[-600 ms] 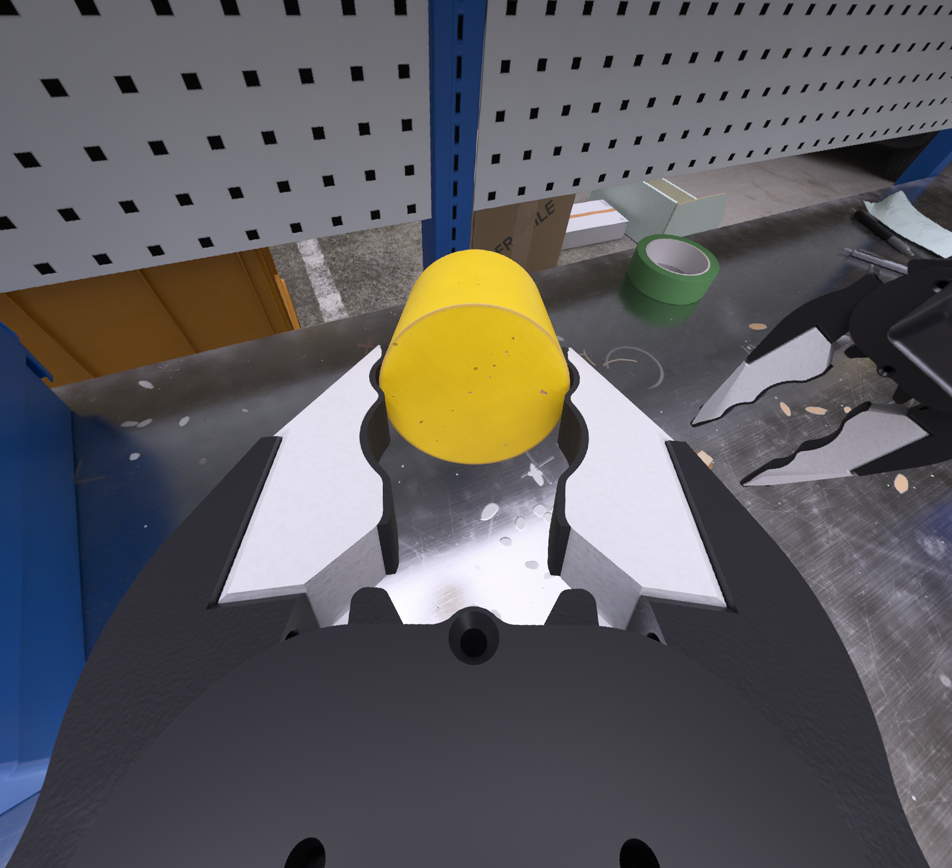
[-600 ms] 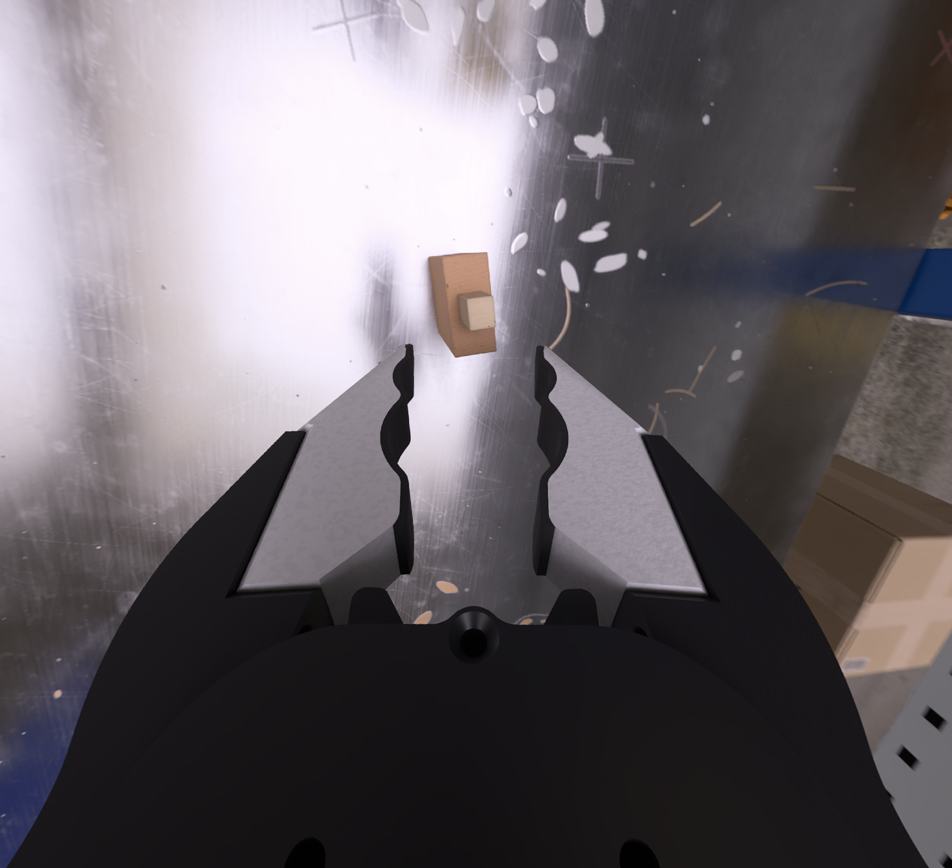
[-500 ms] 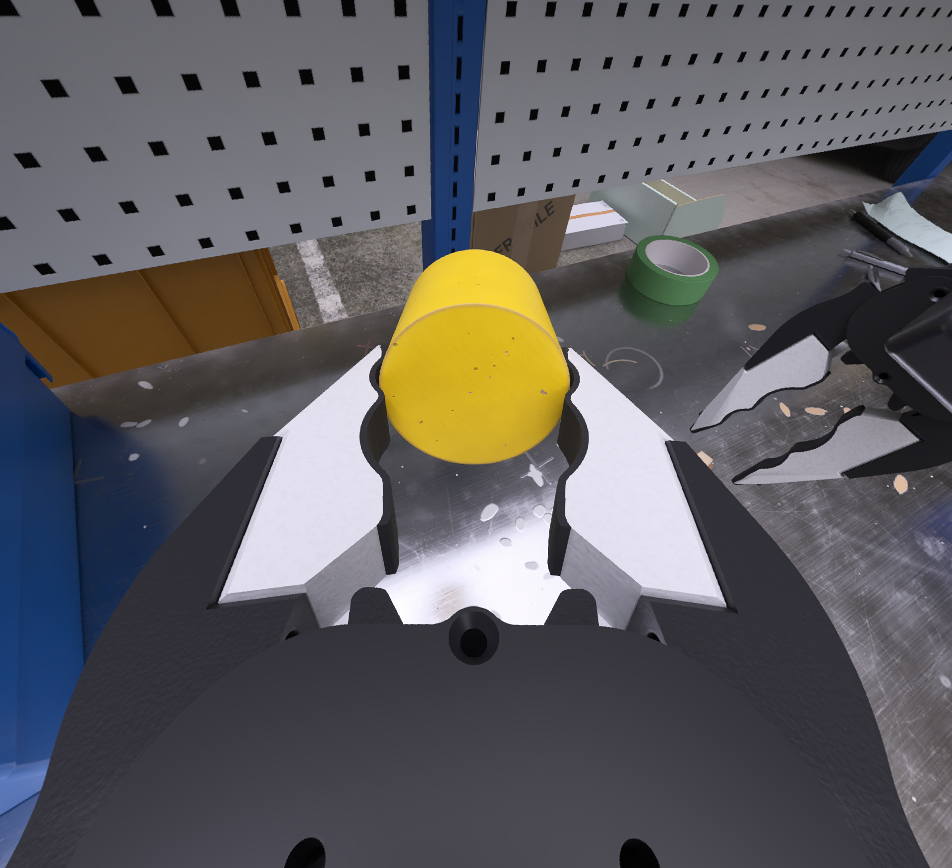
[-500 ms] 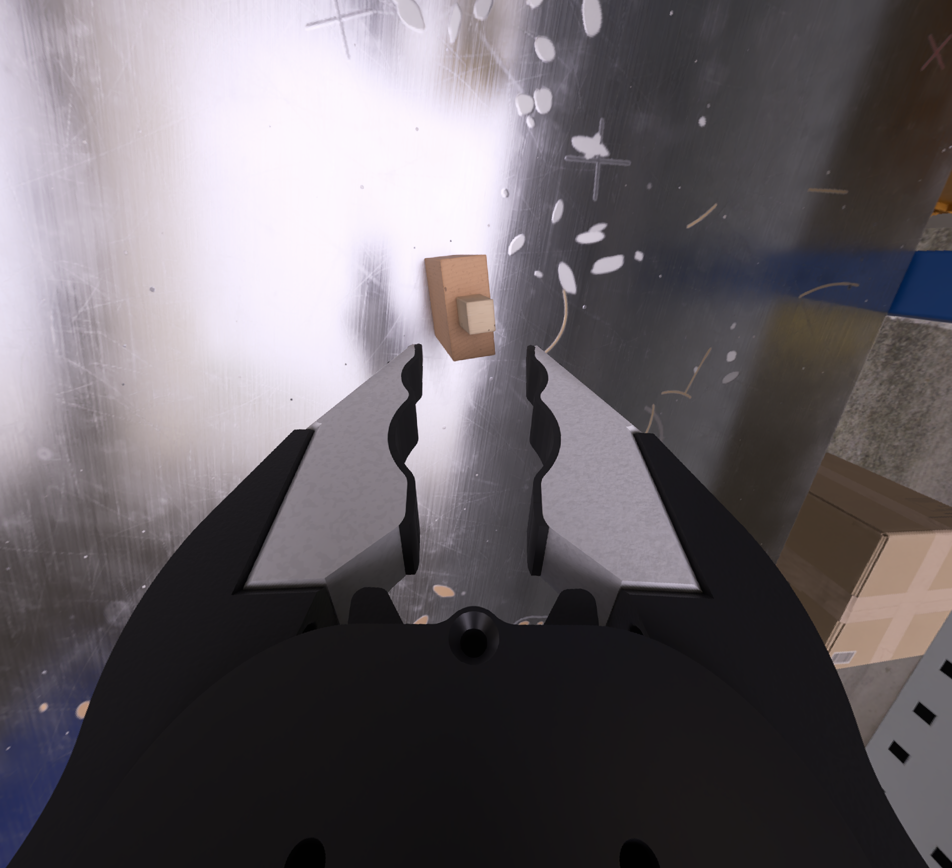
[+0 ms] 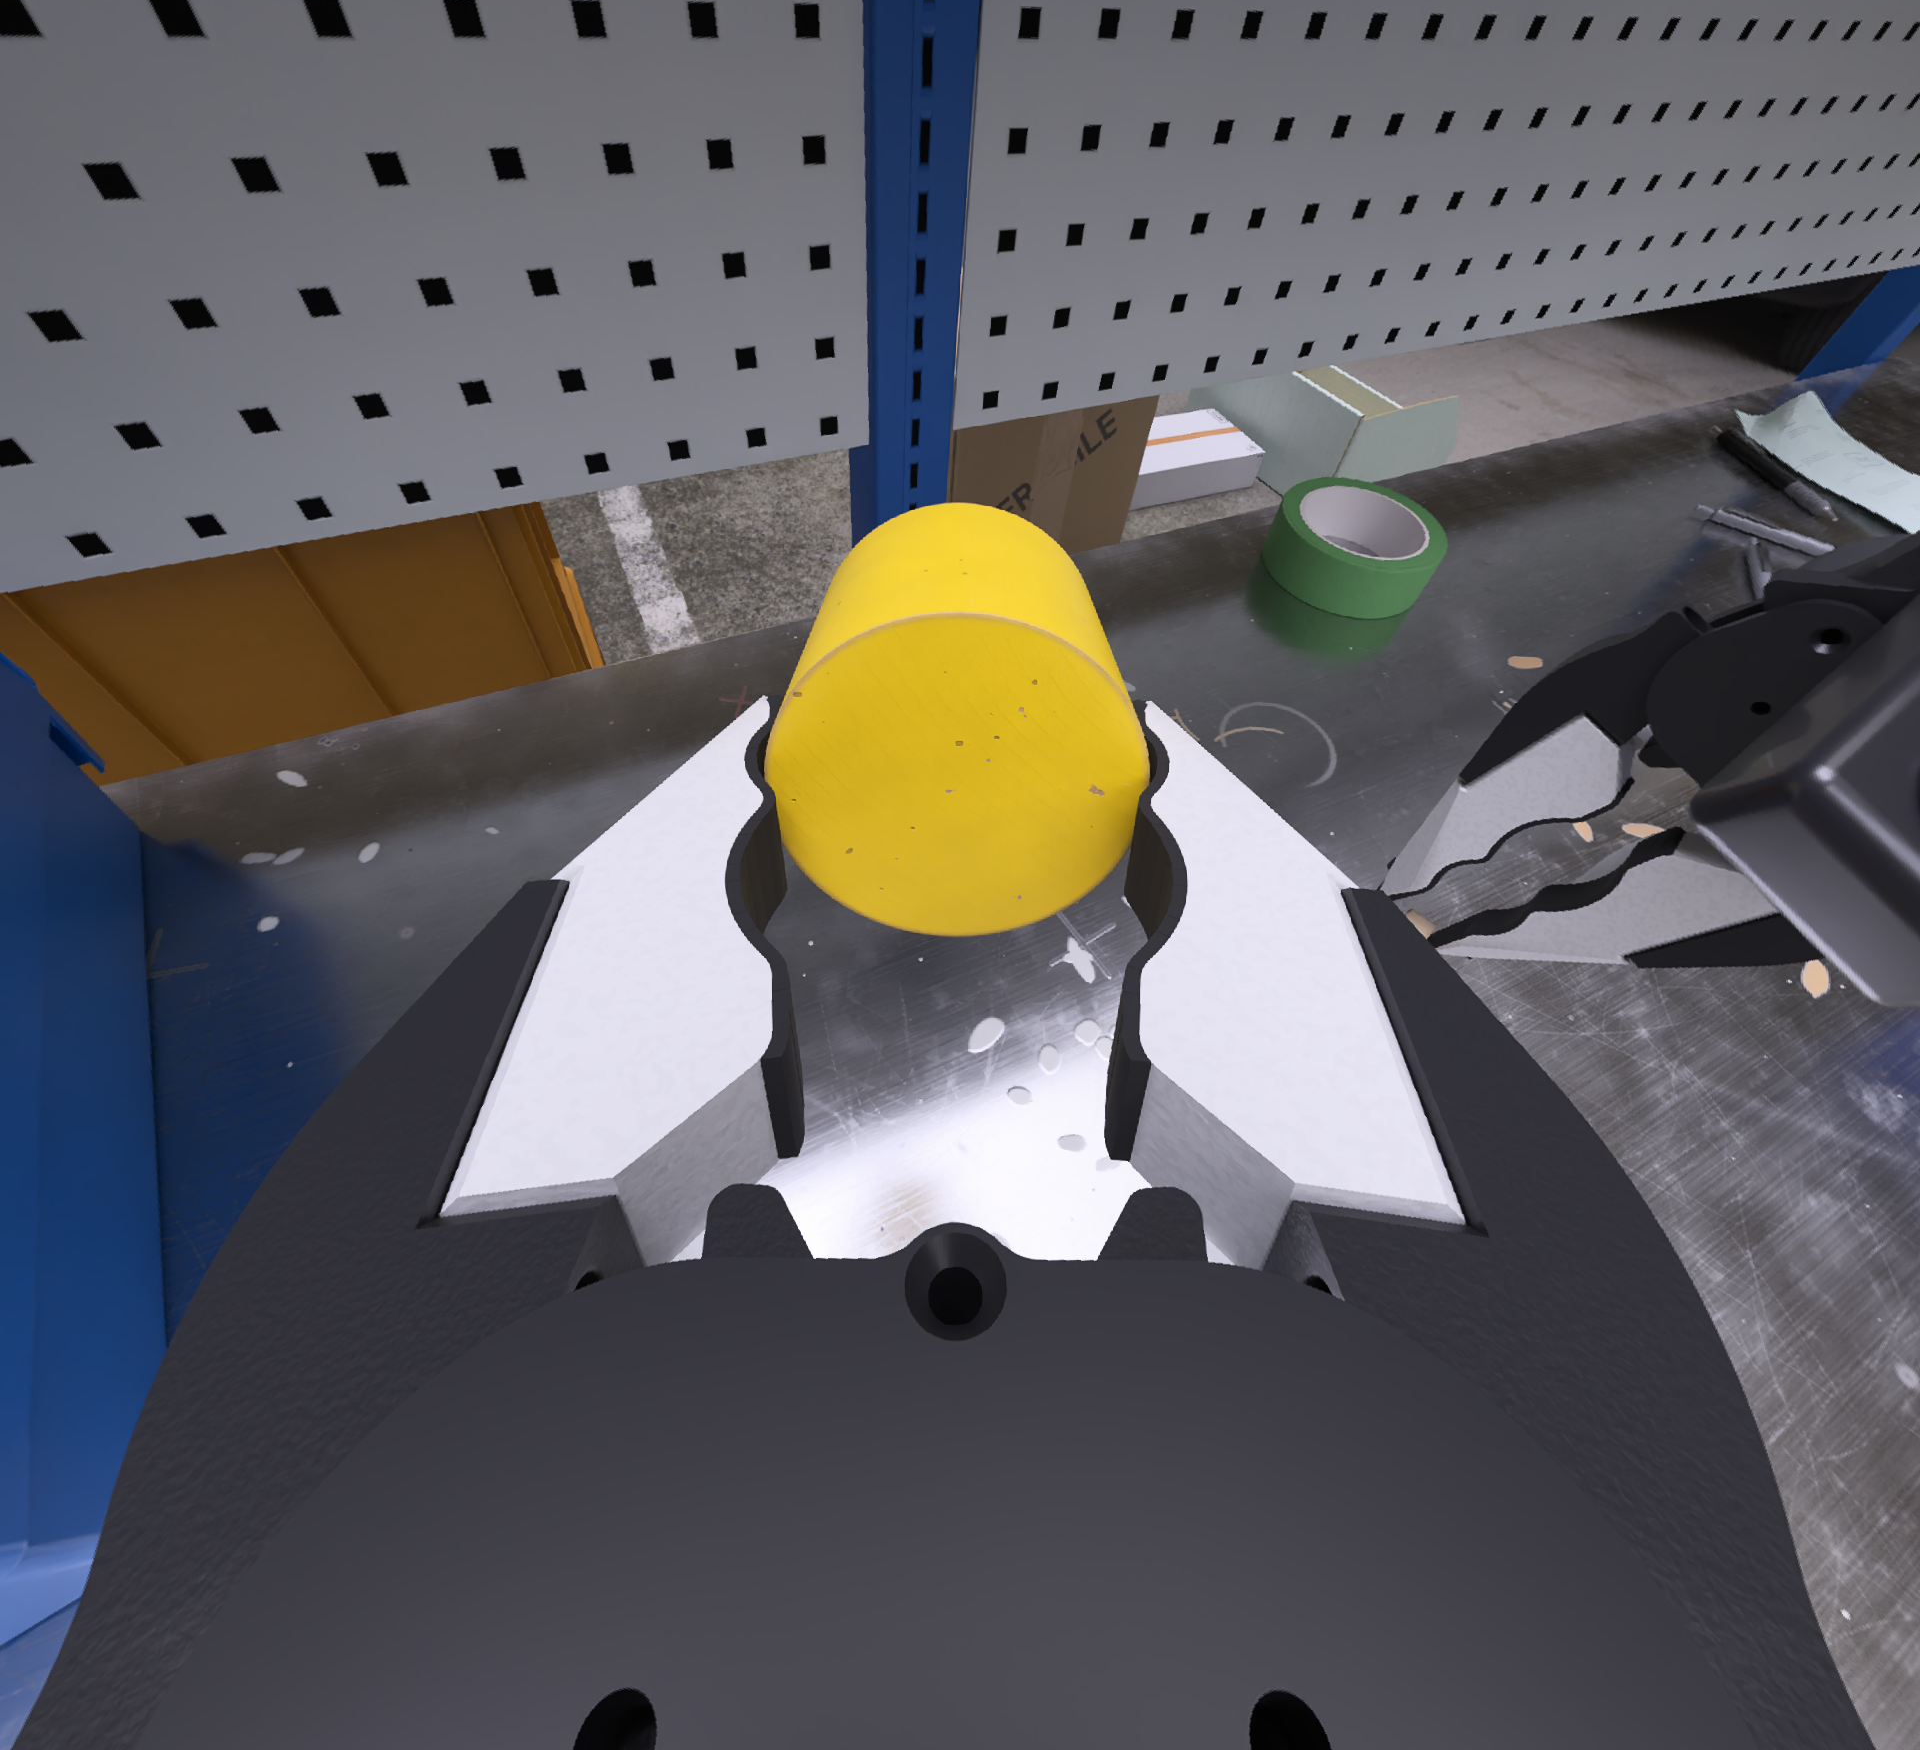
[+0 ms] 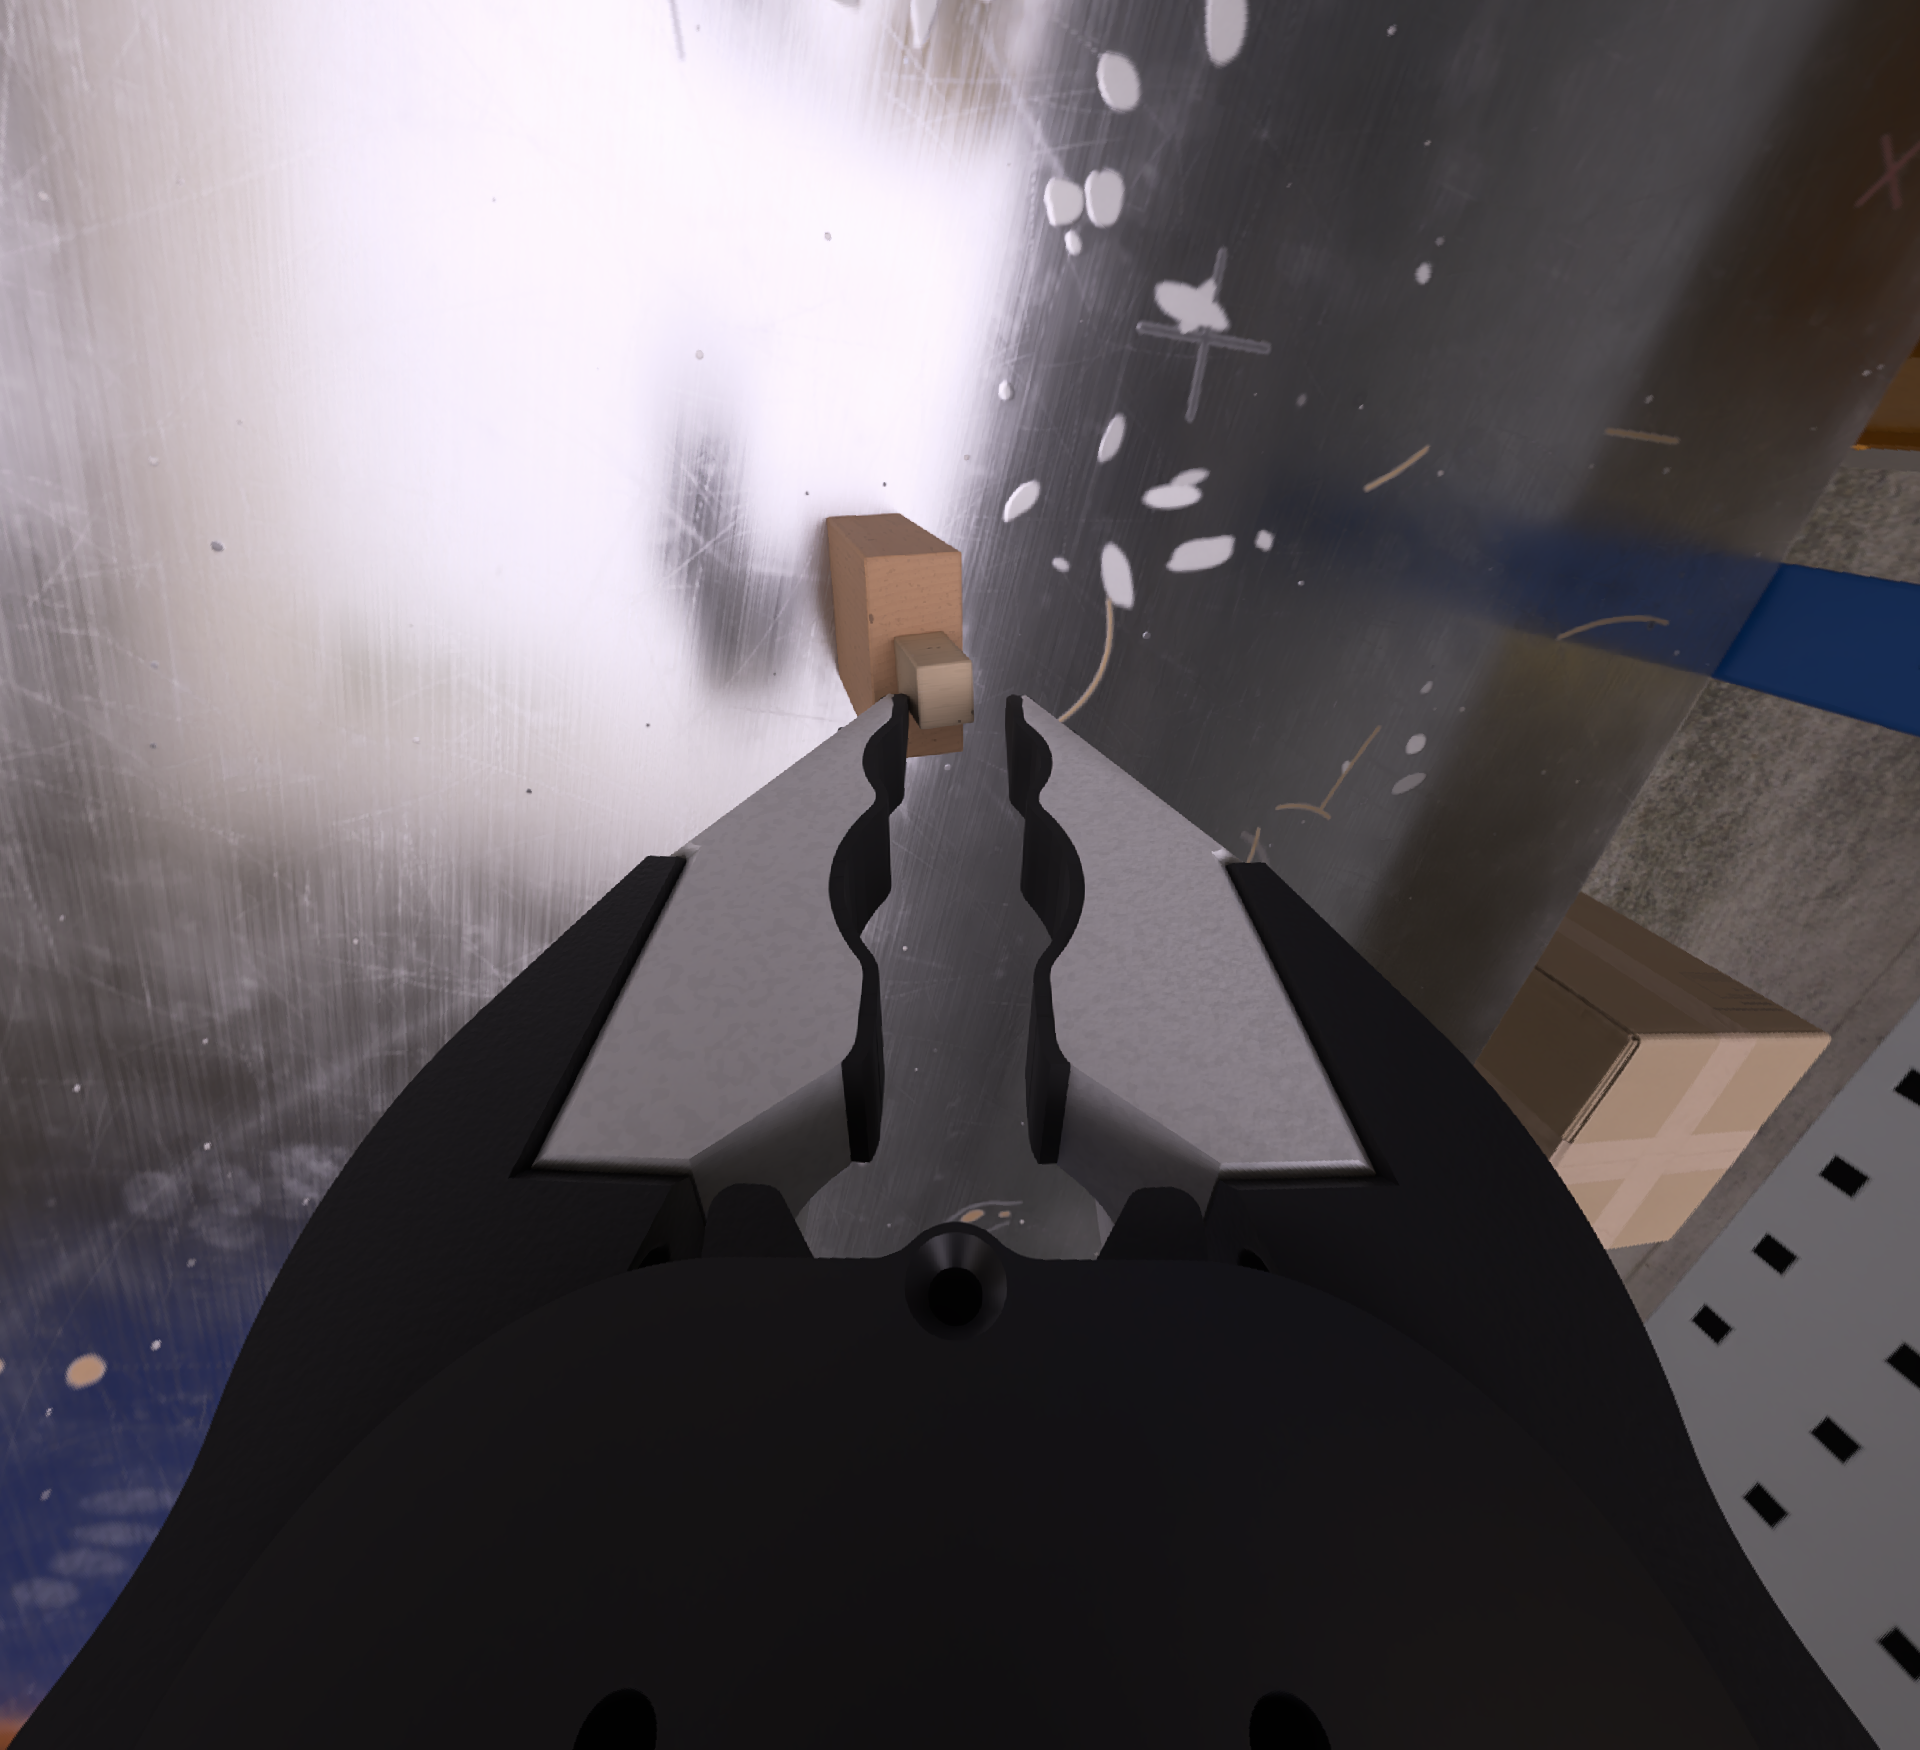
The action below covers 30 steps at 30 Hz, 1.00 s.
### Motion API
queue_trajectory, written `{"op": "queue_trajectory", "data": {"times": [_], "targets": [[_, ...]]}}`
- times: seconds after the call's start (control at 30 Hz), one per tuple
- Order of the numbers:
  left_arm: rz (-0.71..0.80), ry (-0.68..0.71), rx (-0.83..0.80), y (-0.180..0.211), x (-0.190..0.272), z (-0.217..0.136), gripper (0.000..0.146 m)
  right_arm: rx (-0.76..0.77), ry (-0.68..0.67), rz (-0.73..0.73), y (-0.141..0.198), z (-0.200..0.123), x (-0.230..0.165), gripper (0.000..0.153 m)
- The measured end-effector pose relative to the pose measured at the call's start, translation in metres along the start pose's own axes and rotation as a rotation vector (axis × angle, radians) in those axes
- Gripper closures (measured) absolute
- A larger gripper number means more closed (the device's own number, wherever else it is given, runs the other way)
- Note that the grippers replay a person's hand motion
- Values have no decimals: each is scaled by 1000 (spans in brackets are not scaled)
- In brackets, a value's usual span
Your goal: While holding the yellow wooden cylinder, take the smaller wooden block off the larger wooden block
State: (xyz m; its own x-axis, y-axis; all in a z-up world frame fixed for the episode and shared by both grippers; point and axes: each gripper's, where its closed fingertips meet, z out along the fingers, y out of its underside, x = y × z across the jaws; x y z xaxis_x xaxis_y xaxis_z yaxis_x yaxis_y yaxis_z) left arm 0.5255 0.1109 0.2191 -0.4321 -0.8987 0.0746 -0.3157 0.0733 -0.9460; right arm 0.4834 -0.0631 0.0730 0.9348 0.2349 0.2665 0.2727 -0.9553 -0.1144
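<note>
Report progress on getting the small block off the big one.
Done: the left hand-held gripper is clamped on the yellow cylinder, held above the bench. In hand: the right hand-held gripper, jaws open, has its tips at the smaller block. Left: closing on it and lifting it off the larger block, where it sits now.

The left wrist view looks forward along the left gripper (image 5: 956, 801), level and a little downward over the metal bench (image 5: 1662, 1181) toward the pegboard wall (image 5: 416, 194) ahead of it. The right wrist view rides the right gripper (image 6: 951, 713) and faces steeply down at the same bench (image 6: 364, 453) from close above, its fingertips nearly at the larger wooden block (image 6: 894, 588). The views share the scratched, paint-flecked bench top; the left view also catches the right gripper (image 5: 1455, 900) off to its right, probably over the glare-washed patch.
</note>
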Motion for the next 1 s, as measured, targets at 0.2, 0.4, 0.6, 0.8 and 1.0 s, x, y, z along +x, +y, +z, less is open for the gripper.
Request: {"op": "queue_trajectory", "data": {"times": [0.2, 0.4, 0.6, 0.8, 1.0], "targets": [[0, 1, 2, 0, 0, 0, 81, -59, -65, -18, 1, 1, -2, 141], [-1, 3, 6, 0, 0, 0, 81, -86, -108, -21, 1, 1, -3, 142], [-2, 6, 10, 0, 0, 0, 81, -19, -97, 8, 2, -3, 0, 142], [-3, 6, 12, 0, 0, 0, 81, 43, -77, 16, 6, -16, 0, 142], [-2, 6, 12, 0, 0, 0, 81, 121, -23, 45, 14, -49, 3, 142]]}}
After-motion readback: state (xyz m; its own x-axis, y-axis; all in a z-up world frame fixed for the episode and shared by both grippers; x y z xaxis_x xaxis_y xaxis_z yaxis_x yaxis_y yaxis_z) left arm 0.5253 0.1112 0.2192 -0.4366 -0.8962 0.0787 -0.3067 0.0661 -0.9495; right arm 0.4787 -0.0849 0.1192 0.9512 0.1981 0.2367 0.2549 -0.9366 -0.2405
